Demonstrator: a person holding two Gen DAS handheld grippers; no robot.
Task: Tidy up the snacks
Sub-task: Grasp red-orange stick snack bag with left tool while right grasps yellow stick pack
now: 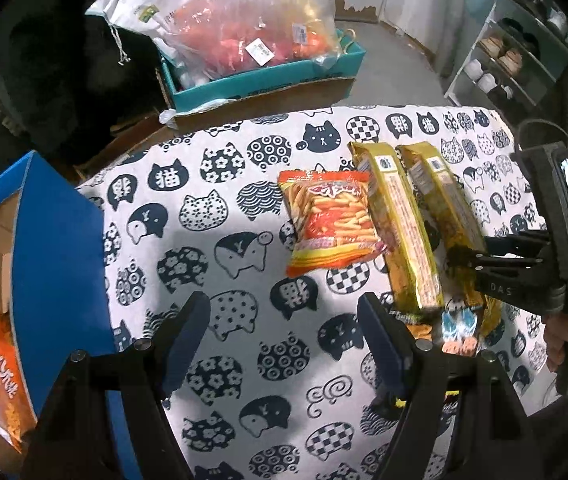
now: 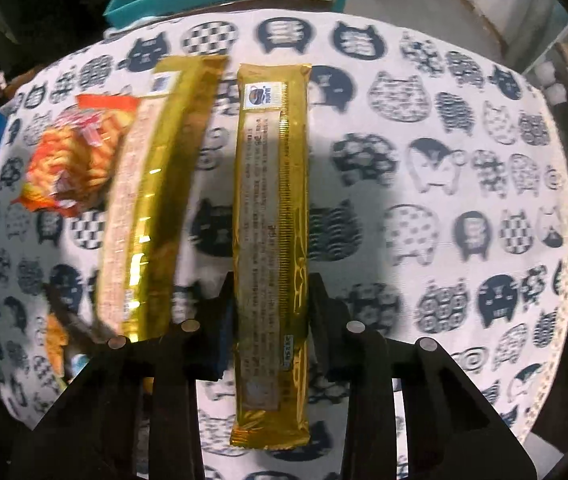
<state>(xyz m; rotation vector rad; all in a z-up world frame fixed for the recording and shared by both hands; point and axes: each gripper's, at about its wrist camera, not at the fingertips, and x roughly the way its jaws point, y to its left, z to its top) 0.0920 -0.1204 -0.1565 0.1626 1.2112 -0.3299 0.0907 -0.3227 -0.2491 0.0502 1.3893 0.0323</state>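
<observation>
My right gripper (image 2: 270,300) is clamped across the near part of a long gold snack pack (image 2: 270,208), its pads pressing the pack's two long edges. My left gripper (image 1: 284,328) hangs with fingers spread over bare cat-print tablecloth (image 1: 204,216), holding nothing. Just left of the pinched pack lies a second gold pack (image 2: 152,200), and touching that one's left edge an orange snack bag (image 1: 329,226). Left of the table stands a blue box (image 1: 60,264). Beyond the far edge, a teal box (image 1: 268,80) holds a plastic bag (image 1: 252,28).
</observation>
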